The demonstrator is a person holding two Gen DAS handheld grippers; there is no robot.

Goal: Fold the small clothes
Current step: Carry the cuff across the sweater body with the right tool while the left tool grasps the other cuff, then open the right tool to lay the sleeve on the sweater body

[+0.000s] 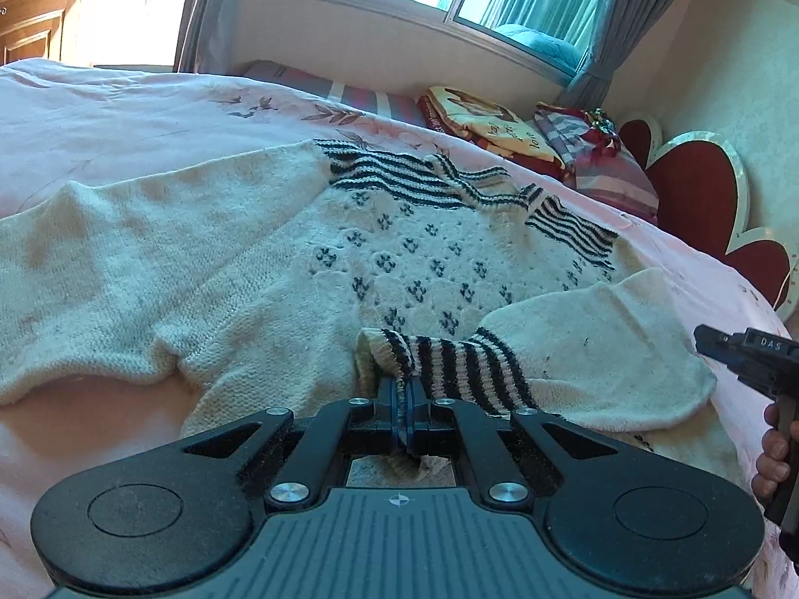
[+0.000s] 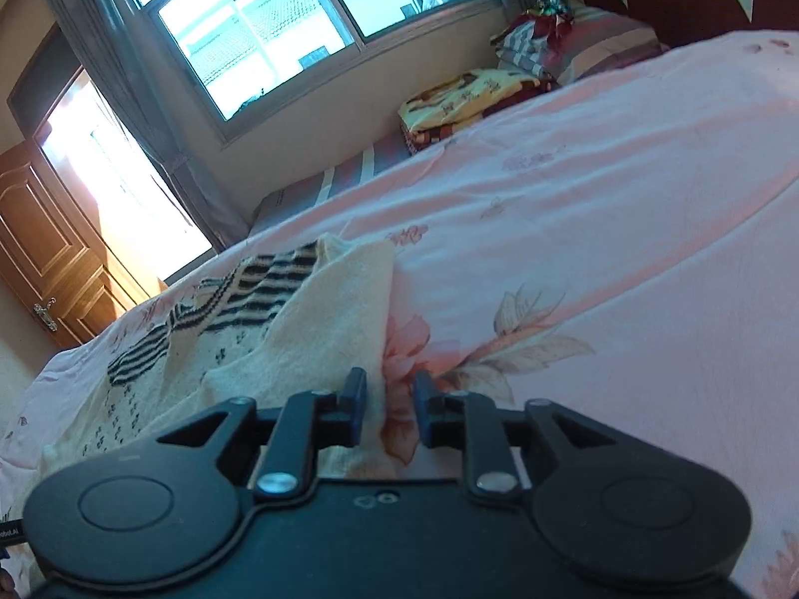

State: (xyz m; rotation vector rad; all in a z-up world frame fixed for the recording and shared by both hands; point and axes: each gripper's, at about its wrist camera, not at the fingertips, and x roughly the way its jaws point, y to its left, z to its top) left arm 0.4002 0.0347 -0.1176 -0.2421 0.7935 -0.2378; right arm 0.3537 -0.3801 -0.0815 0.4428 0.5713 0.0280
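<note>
The sweater (image 1: 279, 249) lies spread on a pink floral bedsheet (image 2: 599, 209), under a big window (image 2: 259, 25) with grey curtains and a wooden door (image 2: 45, 259) nearby. The left gripper (image 1: 403, 399) has its jaws clamped on the striped cuff (image 1: 449, 364) folded over the sweater's body. The right gripper (image 2: 388, 409) hangs with jaws apart at the sweater's edge, gripping nothing.

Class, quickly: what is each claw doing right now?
Left claw: closed on the striped cuff of the sweater.
Right claw: open, holding nothing, at the sweater's edge.

A pink floral bedsheet (image 2: 624, 209) is spread over the bed. Folded blankets (image 1: 479, 120) are stacked beneath the window (image 2: 259, 25), near a red headboard (image 1: 699, 189).
</note>
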